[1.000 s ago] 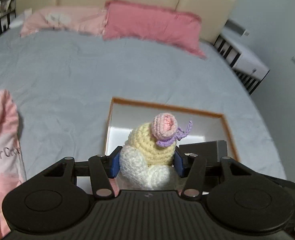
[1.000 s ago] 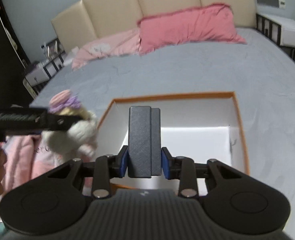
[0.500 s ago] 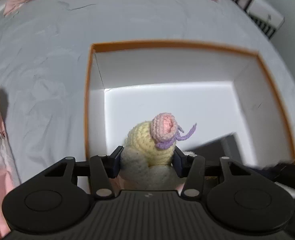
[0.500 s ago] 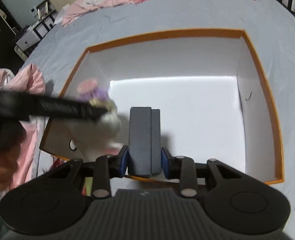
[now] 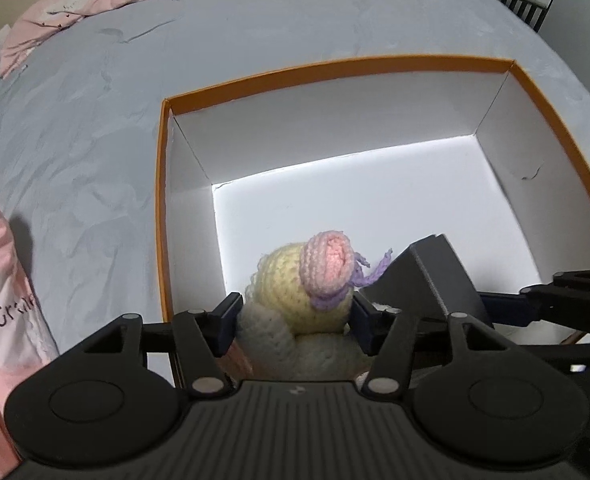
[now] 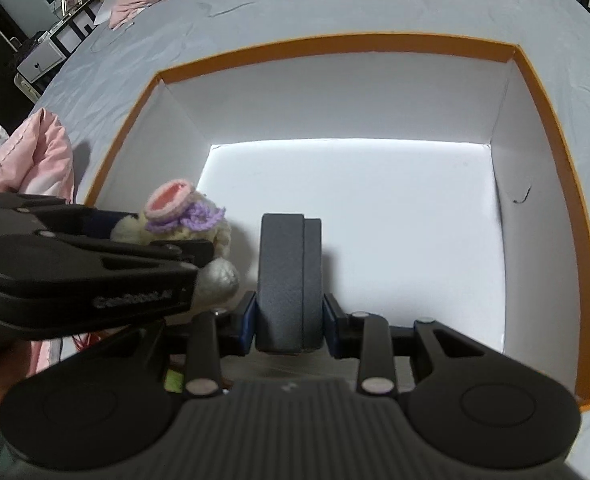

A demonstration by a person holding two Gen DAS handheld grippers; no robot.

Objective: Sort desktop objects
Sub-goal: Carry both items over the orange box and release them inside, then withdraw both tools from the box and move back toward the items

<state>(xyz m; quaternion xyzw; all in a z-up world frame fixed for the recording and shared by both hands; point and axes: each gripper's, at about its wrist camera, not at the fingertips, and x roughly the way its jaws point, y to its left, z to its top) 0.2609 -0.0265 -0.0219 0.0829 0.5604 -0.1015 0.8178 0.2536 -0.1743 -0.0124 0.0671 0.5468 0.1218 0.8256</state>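
With the left hand-held gripper (image 5: pixel 295 316), its jaws just widened, loosely flanking the crocheted doll (image 5: pixel 299 300) and the right hand-held gripper (image 6: pixel 289 320) clamped on the grey case (image 6: pixel 289 280), both low over the near-left of the orange-rimmed box (image 5: pixel 335 66), a collision or toppling is risked if both are released together.

Two black handheld grippers, matte plastic throughout

Each gripper, the left gripper (image 5: pixel 295 322) and the right gripper (image 6: pixel 289 320), is built with a ribbed grey-black body, two round discs, silver pivot screws and blue pads (image 6: pixel 247 322). Faint embossed lettering is carried on the flank at the left of the right wrist view.
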